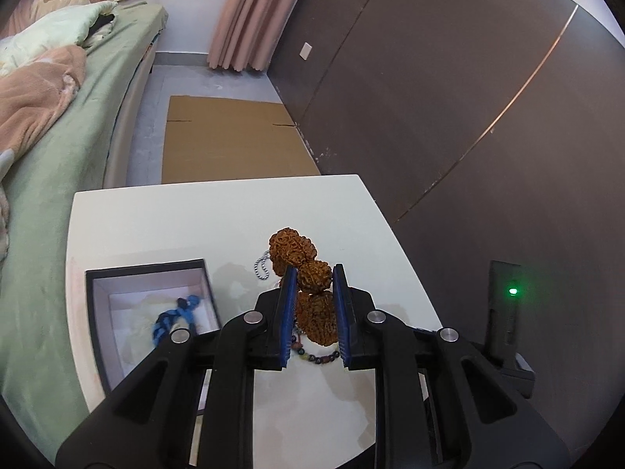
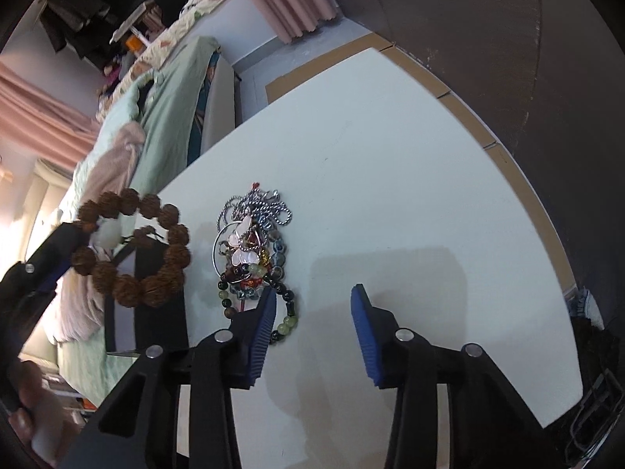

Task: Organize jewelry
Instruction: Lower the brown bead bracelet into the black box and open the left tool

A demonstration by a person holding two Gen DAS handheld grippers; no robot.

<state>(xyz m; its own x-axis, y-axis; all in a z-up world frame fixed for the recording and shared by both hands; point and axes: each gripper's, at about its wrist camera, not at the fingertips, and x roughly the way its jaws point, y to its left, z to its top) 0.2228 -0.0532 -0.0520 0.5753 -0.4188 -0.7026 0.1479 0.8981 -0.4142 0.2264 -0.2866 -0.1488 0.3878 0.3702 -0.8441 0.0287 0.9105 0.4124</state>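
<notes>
My left gripper (image 1: 312, 279) is shut on a bracelet of large rough brown seeds (image 1: 308, 273) and holds it above the white table (image 1: 156, 226). The same bracelet (image 2: 133, 250) hangs at the left of the right wrist view, with the left gripper's fingers (image 2: 54, 269) on it. A pile of jewelry (image 2: 254, 258) lies on the table: silver ball chain, pink heart pendant, mixed bead bracelets. My right gripper (image 2: 312, 305) is open and empty just right of the pile. An open black box (image 1: 152, 312) with a white lining holds a blue braided cord (image 1: 175, 312).
A bed with green sheets (image 1: 58, 179) runs along the left. Flat cardboard (image 1: 230, 140) lies on the floor beyond the table. A dark wall (image 1: 468, 97) stands at the right. A black device with a green light (image 1: 508, 305) sits at the table's right edge.
</notes>
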